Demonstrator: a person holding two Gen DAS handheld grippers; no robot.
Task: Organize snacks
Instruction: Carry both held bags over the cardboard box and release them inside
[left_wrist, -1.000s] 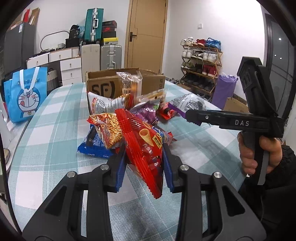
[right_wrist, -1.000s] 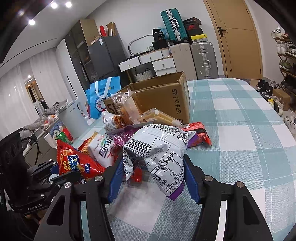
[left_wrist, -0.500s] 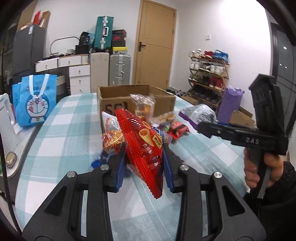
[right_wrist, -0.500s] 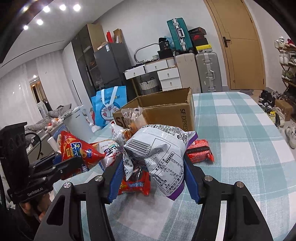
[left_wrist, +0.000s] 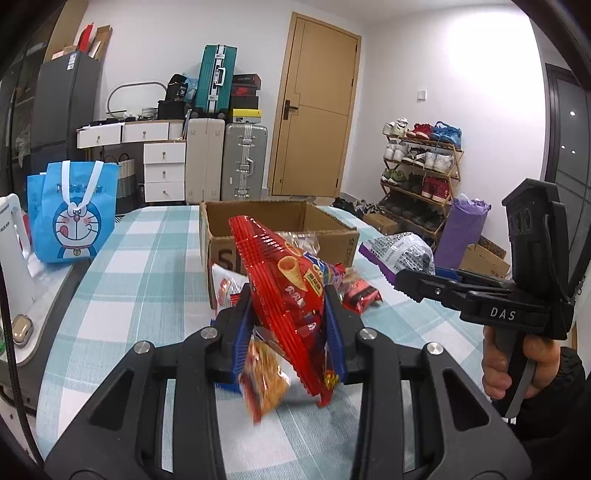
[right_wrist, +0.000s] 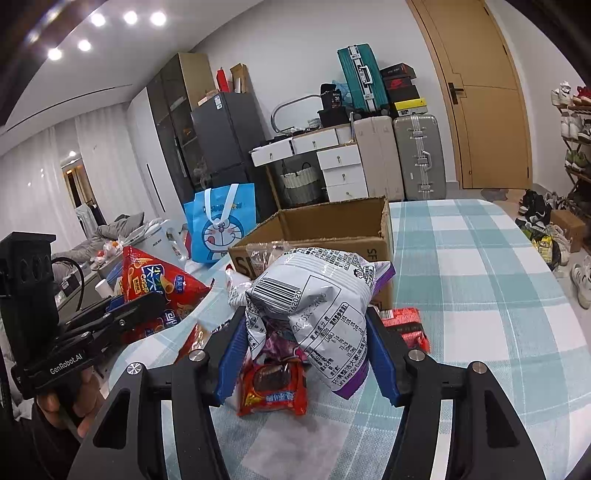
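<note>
"SF" on cardboard box (left_wrist: 280, 236)

Bright ceiling spotlights; sharp, fisheye-warped edges

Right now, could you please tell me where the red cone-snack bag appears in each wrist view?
Left wrist: red cone-snack bag sits centre, gripped in the left claw.
Right wrist: it shows at left, in that same claw.
Shared landmark: the cardboard box, behind the bag in both.
</note>
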